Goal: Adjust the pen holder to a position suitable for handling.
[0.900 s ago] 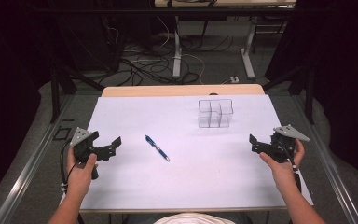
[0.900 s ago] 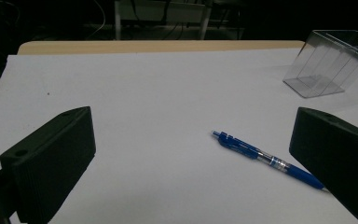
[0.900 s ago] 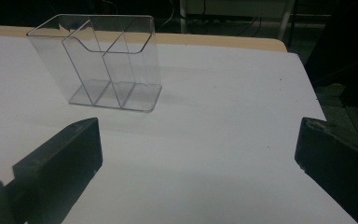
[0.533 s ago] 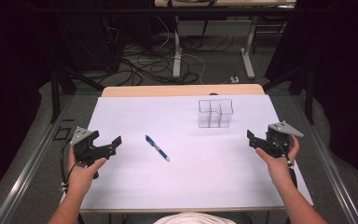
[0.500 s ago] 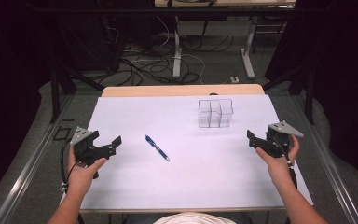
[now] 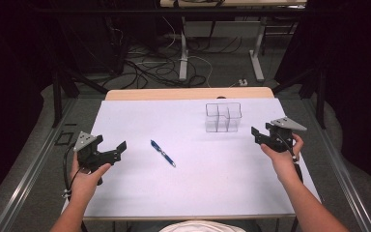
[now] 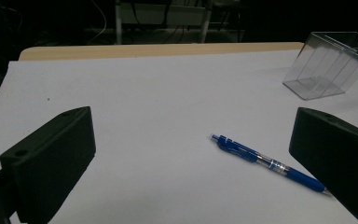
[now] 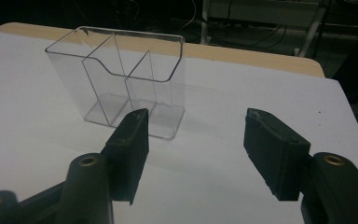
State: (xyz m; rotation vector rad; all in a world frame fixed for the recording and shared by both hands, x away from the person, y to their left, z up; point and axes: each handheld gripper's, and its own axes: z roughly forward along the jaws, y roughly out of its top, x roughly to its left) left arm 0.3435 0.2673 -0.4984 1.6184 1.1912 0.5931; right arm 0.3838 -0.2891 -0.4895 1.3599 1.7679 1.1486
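High view has the blue pen [image 6: 163,152] lying flat mid-surface, just beside the left tongs [image 6: 120,147], which are spread wide with nothing in them. Right tongs [image 6: 254,134] are spread and empty too, hovering near the clear organizer [image 6: 222,116], not touching it. My worry: that pen is thin and sits flat on the white surface [image 6: 222,183], so a sloppy pinch could roll it away. The organizer looks light, so a bump from the right side could slide it

High view looks down over the table [image 6: 193,193]; both gripper views sit low, sharing the clear organizer [image 7: 328,65]
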